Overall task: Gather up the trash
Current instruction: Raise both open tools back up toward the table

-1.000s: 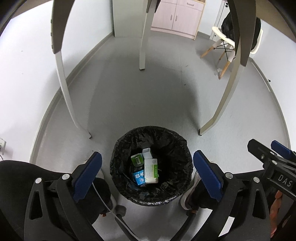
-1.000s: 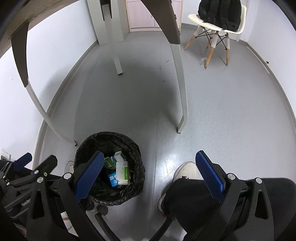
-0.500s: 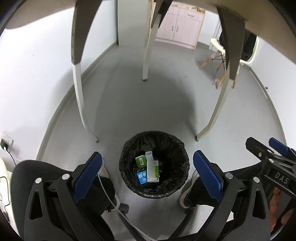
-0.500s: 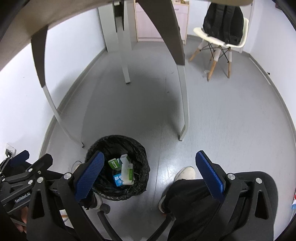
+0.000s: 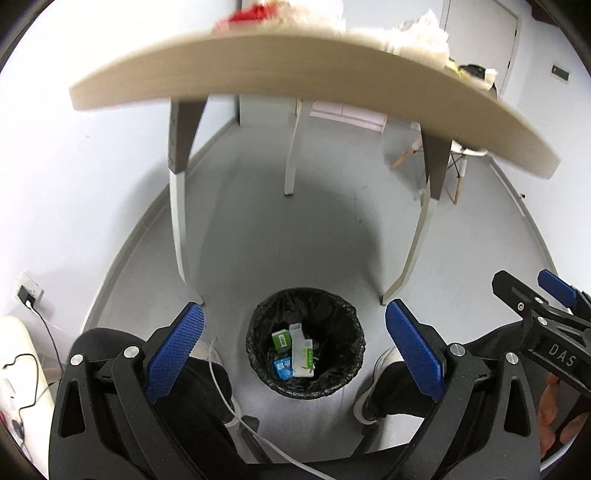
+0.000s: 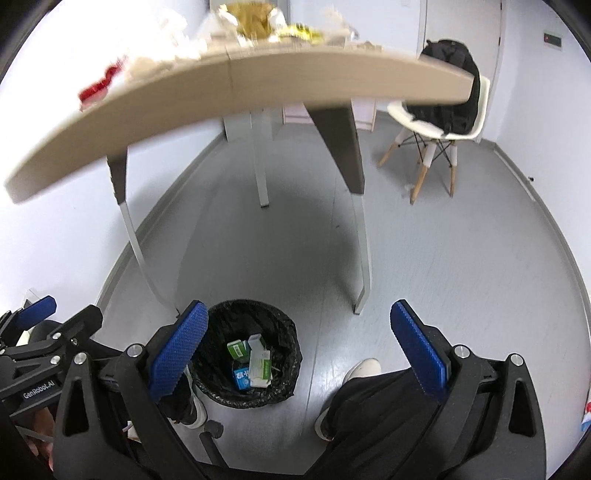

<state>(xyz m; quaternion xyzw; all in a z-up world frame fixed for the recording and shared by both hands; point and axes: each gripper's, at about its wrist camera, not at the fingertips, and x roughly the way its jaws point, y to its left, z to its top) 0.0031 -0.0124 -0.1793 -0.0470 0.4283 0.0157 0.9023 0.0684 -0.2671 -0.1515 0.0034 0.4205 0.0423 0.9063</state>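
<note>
The trash already collected — a green carton (image 5: 281, 339), a white-and-green box (image 5: 303, 354) and a small blue pack (image 5: 283, 368) — lies at the bottom of the black-lined bin (image 5: 258, 325) on the floor, between the person's shoes. More trash sits up on the counter (image 6: 229, 85): a crumpled yellow-brown wrapper (image 6: 255, 18), something red (image 6: 98, 86) near the edge, and white crumpled paper (image 5: 417, 31), all blurred.

The left gripper (image 5: 293, 349) is released and empty, its blue pads spread either side of the bin; the right gripper (image 6: 295, 350) is likewise spread wide and carries nothing. Both hang below the counter's edge. By my reading, a drop is done and the step in hand is going back for the next piece — which calls for raising a gripper above the counter top and lining its jaws around one wrapper.

Legible writing: "DAS" on the right gripper's body in the left view, "GenRobot.AI" on the left gripper's body in the right view. The print on the cartons is too small to read.
</note>
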